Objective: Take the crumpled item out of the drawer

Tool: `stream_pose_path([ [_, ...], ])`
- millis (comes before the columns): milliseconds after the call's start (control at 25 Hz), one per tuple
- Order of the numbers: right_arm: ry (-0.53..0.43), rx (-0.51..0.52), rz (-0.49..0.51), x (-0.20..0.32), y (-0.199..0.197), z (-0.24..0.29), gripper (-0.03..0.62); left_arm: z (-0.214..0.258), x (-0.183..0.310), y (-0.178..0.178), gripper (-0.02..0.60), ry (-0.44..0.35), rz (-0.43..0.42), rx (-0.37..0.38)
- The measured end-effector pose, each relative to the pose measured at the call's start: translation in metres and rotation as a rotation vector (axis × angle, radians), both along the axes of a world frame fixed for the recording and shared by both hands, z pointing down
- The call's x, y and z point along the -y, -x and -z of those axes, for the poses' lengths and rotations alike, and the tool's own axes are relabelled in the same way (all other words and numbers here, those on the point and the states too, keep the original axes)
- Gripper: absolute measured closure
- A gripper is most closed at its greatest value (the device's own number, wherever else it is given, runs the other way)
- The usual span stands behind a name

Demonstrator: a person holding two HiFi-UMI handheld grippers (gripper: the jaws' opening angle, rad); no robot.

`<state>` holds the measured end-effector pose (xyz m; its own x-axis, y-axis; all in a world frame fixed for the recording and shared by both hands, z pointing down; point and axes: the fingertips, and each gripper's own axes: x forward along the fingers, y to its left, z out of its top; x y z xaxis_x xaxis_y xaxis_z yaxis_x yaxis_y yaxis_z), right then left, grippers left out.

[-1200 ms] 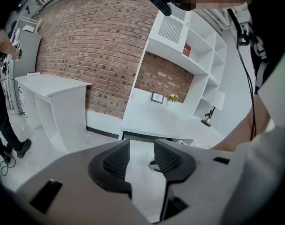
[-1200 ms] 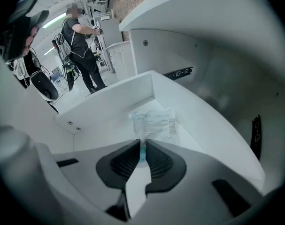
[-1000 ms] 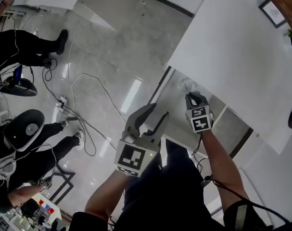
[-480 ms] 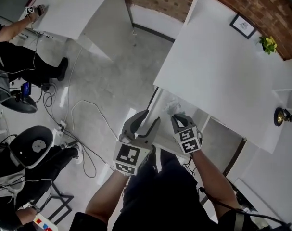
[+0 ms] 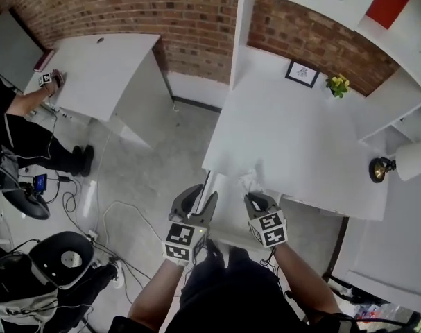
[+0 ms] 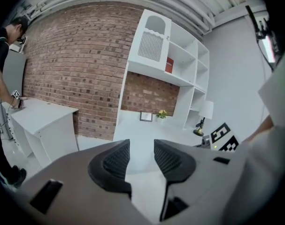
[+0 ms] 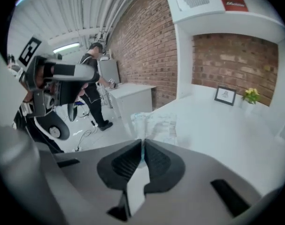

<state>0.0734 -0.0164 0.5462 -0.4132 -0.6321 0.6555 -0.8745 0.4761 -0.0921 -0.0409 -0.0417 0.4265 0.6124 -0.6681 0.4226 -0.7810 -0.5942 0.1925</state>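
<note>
Facing the desk (image 5: 300, 127), left gripper (image 5: 198, 198) jaws gape; right gripper (image 5: 255, 198) jaws, just closing, pinch crumpled item (image 7: 156, 125).

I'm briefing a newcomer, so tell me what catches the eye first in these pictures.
A crumpled clear wrapper is pinched in the right gripper, whose fingers have just been closing on it, at the near edge of the white desk. Beside it the left gripper is open and empty. A brick wall runs behind.
</note>
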Motion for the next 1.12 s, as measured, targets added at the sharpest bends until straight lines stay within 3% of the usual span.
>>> stream_pose_path([
  [160, -0.042, 0.043, -0.144, 0.012, -0.029, 0.040, 0.577, 0.019, 0.014, -0.003, 0.425, -0.032, -0.022, 0.000],
  [440, -0.123, 0.006, -0.297, 0.017, -0.077, 0.087, 0.579, 0.047, 0.025, -0.029, 0.425, -0.074, -0.131, -0.031],
  [680, -0.133, -0.067, -0.418, 0.015, -0.132, 0.091, 0.579, 0.038, 0.030, -0.042, 0.425, -0.073, -0.202, -0.044],
  [840, -0.110, -0.113, -0.443, 0.022, -0.168, 0.085, 0.579, 0.031, 0.040, -0.049, 0.425, -0.063, -0.206, -0.040],
  [1120, -0.060, -0.141, -0.405, 0.052, -0.212, 0.059, 0.579, 0.022, 0.049, -0.065, 0.425, -0.046, -0.180, -0.014],
])
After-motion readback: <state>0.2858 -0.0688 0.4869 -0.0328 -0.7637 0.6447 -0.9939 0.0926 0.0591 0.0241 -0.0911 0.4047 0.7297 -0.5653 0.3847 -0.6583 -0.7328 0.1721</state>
